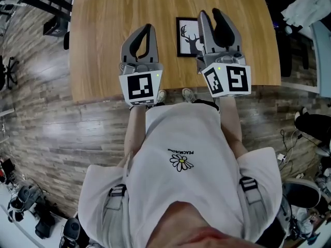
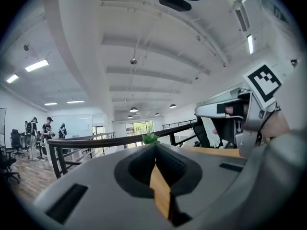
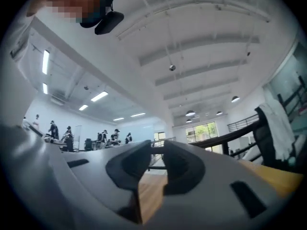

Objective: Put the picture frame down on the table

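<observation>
Your picture frame (image 1: 186, 35) lies flat on the table (image 1: 114, 25), its long side running away from you. It sits between the two tongs, just left of your right gripper (image 1: 210, 12), which partly covers its edge. That gripper's jaws stand slightly apart with nothing between them. Your left gripper (image 1: 146, 29) is pressed together, empty, and farther from the frame. The put-down looks finished.

Looks like a big open-plan office; long strip lights (image 2: 37, 65) on a high white ceiling; black railing (image 2: 81, 143) running past the wooden table (image 1: 103, 35); folks (image 3: 53, 128) standing around way in the back; office chair (image 2: 13, 145) off to one side; wood-plank floor (image 1: 46, 133) everywhere.
</observation>
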Available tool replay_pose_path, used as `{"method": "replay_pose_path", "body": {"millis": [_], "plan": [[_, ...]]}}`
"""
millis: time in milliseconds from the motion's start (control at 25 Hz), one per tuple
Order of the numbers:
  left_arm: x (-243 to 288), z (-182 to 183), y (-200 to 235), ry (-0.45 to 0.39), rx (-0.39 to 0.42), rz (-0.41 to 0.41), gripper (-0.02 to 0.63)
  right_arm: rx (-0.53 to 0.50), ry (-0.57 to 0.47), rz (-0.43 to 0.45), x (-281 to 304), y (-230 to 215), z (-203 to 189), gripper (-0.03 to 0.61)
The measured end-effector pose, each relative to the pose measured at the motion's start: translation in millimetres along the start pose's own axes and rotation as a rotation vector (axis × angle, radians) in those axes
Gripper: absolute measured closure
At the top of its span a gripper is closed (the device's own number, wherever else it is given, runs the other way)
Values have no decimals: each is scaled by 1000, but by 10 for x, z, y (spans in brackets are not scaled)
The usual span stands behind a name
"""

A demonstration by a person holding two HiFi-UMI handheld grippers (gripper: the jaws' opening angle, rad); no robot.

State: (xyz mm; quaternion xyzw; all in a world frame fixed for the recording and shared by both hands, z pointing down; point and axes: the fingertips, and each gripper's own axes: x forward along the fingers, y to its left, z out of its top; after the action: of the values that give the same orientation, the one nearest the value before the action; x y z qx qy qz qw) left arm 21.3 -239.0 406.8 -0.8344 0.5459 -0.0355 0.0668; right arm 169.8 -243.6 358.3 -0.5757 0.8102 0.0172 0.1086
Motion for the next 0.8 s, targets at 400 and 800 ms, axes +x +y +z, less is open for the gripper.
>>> {"method": "replay_pose_path", "body": {"millis": [400,800], "plan": [[-2,-23,-21,15,5,-13,597,-69,86,-146,-381,-147,-353,568],[-10,1,-124,3,11,-21,597,-150,143,-190,-511,-246,-491,569]]}}
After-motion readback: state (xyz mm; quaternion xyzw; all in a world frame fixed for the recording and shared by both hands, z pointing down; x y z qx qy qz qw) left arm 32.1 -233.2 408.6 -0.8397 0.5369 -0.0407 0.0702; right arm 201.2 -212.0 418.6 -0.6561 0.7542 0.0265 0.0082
